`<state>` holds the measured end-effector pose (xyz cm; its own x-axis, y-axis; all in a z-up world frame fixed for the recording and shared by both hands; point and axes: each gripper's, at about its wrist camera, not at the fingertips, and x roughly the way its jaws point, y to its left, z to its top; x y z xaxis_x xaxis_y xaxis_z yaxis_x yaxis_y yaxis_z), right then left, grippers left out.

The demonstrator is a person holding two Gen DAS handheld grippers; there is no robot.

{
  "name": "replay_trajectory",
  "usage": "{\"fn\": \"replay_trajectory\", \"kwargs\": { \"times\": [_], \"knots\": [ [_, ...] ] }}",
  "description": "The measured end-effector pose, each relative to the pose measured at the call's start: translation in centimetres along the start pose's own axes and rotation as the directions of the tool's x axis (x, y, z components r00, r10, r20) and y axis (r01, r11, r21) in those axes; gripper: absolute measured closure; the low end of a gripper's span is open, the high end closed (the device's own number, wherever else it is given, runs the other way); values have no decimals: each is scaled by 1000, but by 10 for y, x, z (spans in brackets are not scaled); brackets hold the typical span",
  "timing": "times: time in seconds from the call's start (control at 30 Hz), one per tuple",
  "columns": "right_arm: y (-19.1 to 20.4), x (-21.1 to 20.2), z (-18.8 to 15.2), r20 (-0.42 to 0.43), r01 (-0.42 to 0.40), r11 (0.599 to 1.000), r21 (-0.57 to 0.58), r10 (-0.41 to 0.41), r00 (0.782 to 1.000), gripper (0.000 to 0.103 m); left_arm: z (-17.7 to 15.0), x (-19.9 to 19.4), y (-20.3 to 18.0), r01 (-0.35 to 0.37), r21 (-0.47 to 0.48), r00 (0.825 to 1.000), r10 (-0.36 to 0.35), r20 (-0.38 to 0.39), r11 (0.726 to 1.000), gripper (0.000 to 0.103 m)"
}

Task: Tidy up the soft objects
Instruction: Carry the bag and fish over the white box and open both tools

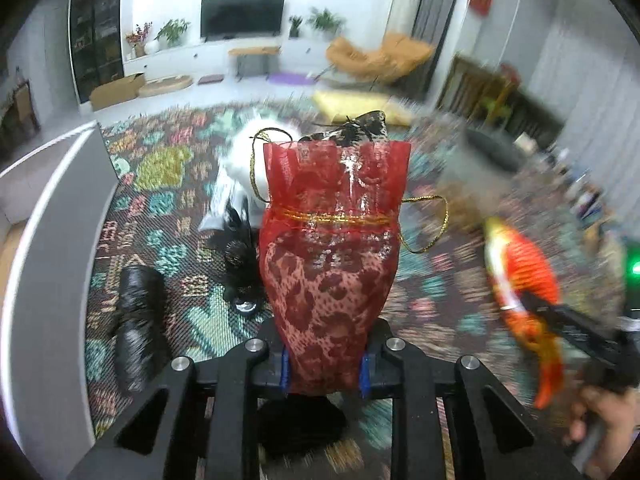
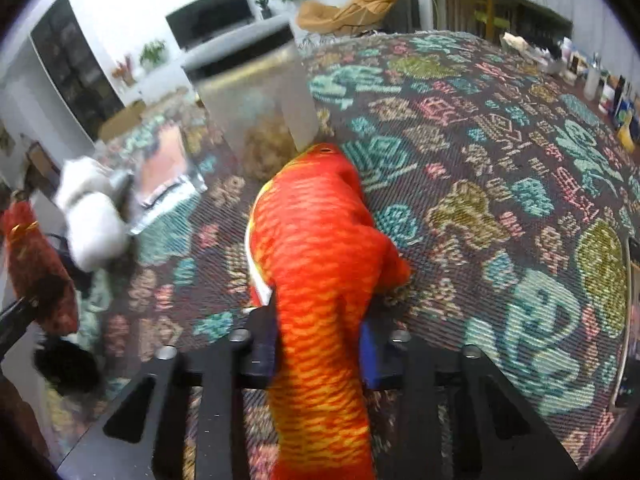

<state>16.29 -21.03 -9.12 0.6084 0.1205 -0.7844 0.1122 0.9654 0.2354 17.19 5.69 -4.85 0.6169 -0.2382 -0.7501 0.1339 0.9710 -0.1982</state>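
My left gripper (image 1: 325, 364) is shut on the lower end of a red mesh drawstring pouch (image 1: 334, 248) with gold cord and a leopard-print cloth inside; it stands up above the patterned cloth. My right gripper (image 2: 318, 344) is shut on an orange plush fish (image 2: 320, 248), its head pointing away. The same fish (image 1: 524, 276) shows blurred at the right of the left wrist view, and the pouch (image 2: 38, 268) at the left edge of the right wrist view. A white fluffy item (image 1: 244, 156) lies beyond the pouch.
A patterned woven cloth (image 2: 500, 168) covers the surface. A translucent bin (image 2: 256, 100) stands beyond the fish, with a silver packet (image 2: 168, 184) to its left. A black feathered piece (image 1: 240, 264) and a black shiny roll (image 1: 138, 320) lie left of the pouch. A grey container edge (image 1: 52, 240) curves at far left.
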Motion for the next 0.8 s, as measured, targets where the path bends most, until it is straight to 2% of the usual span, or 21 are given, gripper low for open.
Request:
{"fn": "replay_trajectory", "kwargs": {
  "times": [0.03, 0.1, 0.17, 0.23, 0.3, 0.4, 0.47, 0.53, 0.57, 0.6, 0.63, 0.67, 0.73, 0.77, 0.8],
  "knots": [
    [2, -10, -1, 13, -17, 1000, -2, 17, 1000, 72, -2, -24, 8, 43, -19, 999, -42, 26, 999, 79],
    [23, -42, -3, 46, -84, 996, -37, 85, 995, 73, -3, -55, 21, 84, -43, 995, -81, 64, 996, 79],
    [48, -64, -6, 60, -145, 986, -78, 150, 987, 72, -7, -91, 43, 89, -68, 991, -81, 105, 994, 79],
    [87, -87, -9, 54, -239, 963, -124, 247, 967, 72, -15, -129, 77, 57, -101, 988, -42, 146, 993, 79],
    [143, -108, -16, 22, -366, 914, -178, 375, 927, 72, -25, -164, 110, 1, -139, 985, 23, 169, 990, 79],
    [220, -127, -29, -47, -512, 827, -234, 516, 855, 72, -41, -205, 171, -136, -196, 970, 171, 173, 971, 79],
    [277, -134, -44, -125, -610, 750, -255, 600, 790, 71, -55, -226, 212, -229, -241, 951, 269, 150, 943, 78],
    [326, -137, -59, -198, -677, 686, -268, 648, 735, 68, -69, -238, 243, -298, -296, 931, 344, 120, 908, 64],
    [347, -136, -67, -231, -711, 655, -257, 673, 703, 55, -75, -240, 251, -321, -316, 924, 368, 103, 893, 38],
    [365, -134, -76, -265, -741, 627, -242, 692, 672, 35, -83, -243, 261, -349, -339, 915, 396, 80, 874, 8],
    [381, -130, -83, -306, -766, 600, -231, 702, 643, 27, -90, -244, 270, -374, -362, 903, 425, 69, 854, 1],
    [388, -126, -88, -328, -774, 592, -227, 702, 633, 27, -96, -247, 276, -392, -381, 889, 451, 77, 837, 0],
    [396, -118, -93, -338, -766, 606, -215, 690, 640, 27, -105, -249, 288, -430, -420, 863, 501, 70, 799, 0],
    [387, -114, -93, -317, -763, 615, -199, 696, 644, 27, -108, -248, 291, -434, -437, 856, 511, 71, 788, 0],
    [378, -110, -91, -302, -757, 625, -192, 696, 652, 27, -111, -246, 292, -420, -447, 860, 503, 80, 789, 0]
  ]
}}
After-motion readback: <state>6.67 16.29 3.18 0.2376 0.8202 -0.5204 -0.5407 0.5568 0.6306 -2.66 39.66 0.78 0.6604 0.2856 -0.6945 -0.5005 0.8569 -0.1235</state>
